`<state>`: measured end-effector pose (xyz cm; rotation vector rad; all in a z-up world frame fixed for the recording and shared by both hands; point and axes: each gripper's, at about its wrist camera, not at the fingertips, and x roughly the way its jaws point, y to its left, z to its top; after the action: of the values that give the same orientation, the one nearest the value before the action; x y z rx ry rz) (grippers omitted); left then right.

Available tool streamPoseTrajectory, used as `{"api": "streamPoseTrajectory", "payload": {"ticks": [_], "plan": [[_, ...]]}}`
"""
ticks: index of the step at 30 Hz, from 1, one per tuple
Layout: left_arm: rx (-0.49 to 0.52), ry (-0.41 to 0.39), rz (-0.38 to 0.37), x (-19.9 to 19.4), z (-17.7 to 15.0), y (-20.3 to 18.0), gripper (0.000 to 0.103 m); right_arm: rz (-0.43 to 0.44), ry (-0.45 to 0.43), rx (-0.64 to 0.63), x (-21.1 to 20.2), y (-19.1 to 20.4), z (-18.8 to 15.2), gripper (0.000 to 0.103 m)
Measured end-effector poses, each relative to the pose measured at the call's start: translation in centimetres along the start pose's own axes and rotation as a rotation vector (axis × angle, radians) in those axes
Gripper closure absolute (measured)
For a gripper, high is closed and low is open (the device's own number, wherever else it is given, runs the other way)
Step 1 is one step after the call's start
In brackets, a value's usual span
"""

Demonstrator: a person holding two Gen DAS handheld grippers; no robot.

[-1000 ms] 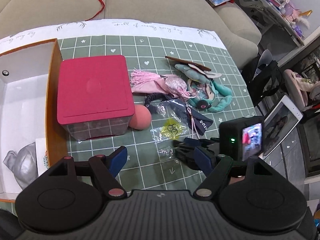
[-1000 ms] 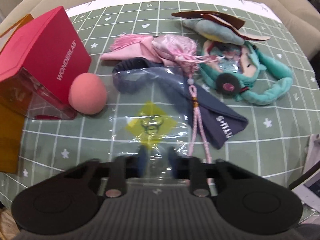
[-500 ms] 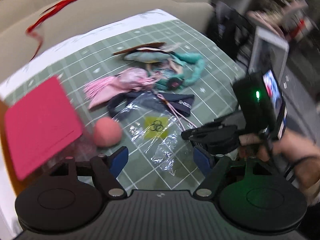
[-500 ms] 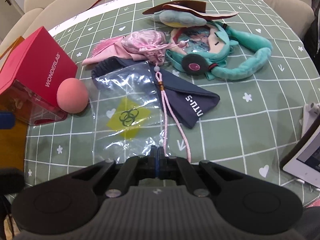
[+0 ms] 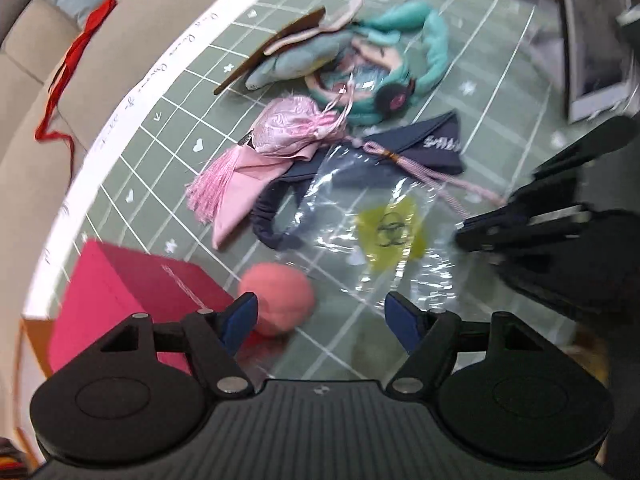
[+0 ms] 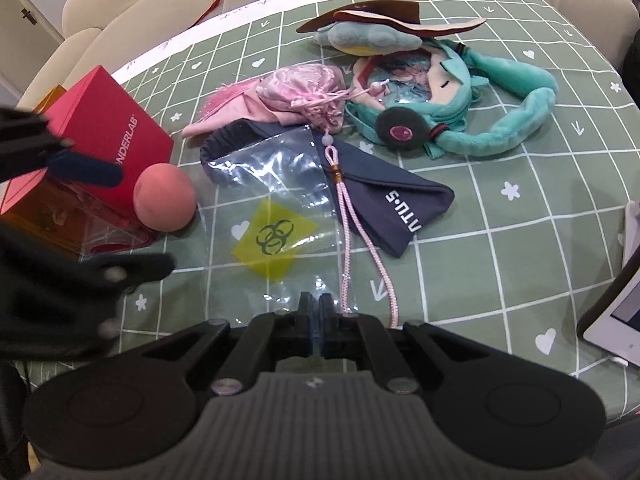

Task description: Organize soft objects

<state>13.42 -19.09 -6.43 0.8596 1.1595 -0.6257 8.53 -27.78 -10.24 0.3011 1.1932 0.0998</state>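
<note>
Presently catalogued, by position relative to the fingers. Right gripper (image 6: pixel 315 312): jaws closed, pinching the near edge of the clear plastic bag (image 6: pixel 276 200) with the yellow biohazard label. Left gripper (image 5: pixel 320 314): jaws spread wide, nothing between them, the pink ball (image 5: pixel 276 300) just beyond its left fingertip (image 5: pixel 240 318). Past the bag: navy pouch (image 6: pixel 384 204) with the pink cord across it, pink satin pouch (image 6: pixel 308 92), teal plush doll (image 6: pixel 448 104). Left of the ball, touching it: red box (image 6: pixel 108 136). All on the green checked cloth (image 6: pixel 520 240).

Green white-gridded cloth (image 6: pixel 500 240), pink ball (image 6: pixel 164 198)
</note>
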Motion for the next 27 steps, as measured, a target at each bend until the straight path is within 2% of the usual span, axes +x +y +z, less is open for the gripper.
{"api": "streamPoseTrajectory", "payload": {"ticks": [4,6,7,10,11,15,18,24,27], "plan": [[0.069,0.118,0.067,2.6,1.4,-0.4,0.026,0.014,0.008,0.012,0.2,-0.2,0.0,0.102],[0.102,0.17,0.105,3.8,1.7,-0.5,0.026,0.02,0.012,0.014,0.3,-0.3,0.0,0.102],[0.119,0.183,0.134,4.2,1.7,-0.6,0.029,0.023,0.011,0.017,0.3,-0.4,-0.1,0.102],[0.145,0.215,0.196,5.2,1.7,-0.1,0.051,0.033,0.009,0.027,0.1,-0.6,-0.1,0.102],[0.143,0.214,0.21,5.3,1.7,0.2,0.052,0.034,0.009,0.03,0.1,-0.7,-0.1,0.102],[0.133,0.222,0.18,4.9,1.8,1.4,0.056,0.037,0.007,0.038,0.0,-0.8,-0.2,0.102],[0.061,0.201,0.125,4.1,2.2,3.2,0.059,0.04,0.008,0.042,0.0,-0.9,-0.2,0.102],[-0.178,0.165,-0.099,1.8,2.9,6.0,0.059,0.044,0.006,0.048,-0.1,-0.9,-0.1,0.102],[-0.281,0.147,-0.154,0.0,1.7,6.0,0.059,0.058,0.003,0.052,-0.2,-1.0,-0.1,0.101]]}}
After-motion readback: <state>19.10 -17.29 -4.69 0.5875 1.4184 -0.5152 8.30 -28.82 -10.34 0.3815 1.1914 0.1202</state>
